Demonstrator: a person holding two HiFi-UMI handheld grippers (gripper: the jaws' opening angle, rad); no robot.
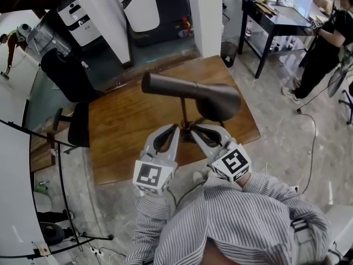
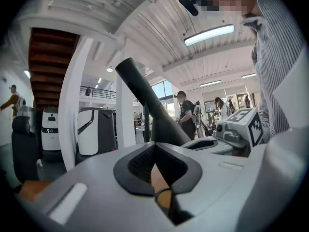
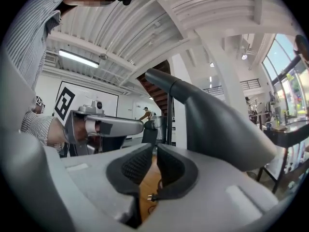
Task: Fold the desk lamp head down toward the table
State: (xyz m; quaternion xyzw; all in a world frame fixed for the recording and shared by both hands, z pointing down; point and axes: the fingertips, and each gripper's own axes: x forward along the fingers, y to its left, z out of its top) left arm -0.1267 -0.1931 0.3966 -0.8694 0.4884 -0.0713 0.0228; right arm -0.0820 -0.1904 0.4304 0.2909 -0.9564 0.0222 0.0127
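Note:
The desk lamp's long dark head lies almost level above the wooden table, on a thin upright stem. My left gripper sits just left of the stem's foot and my right gripper just right of it, tips pointing inward. In the left gripper view the jaws of the left gripper meet with nothing between them, and the lamp head rises beyond. In the right gripper view the right gripper is also shut and empty. The lamp head looms at the right and the stem stands behind the tips.
A black office chair stands at the table's left side. A white column rises behind the table. At the far right a person stands by a black workbench. A cable trails over the floor to the right.

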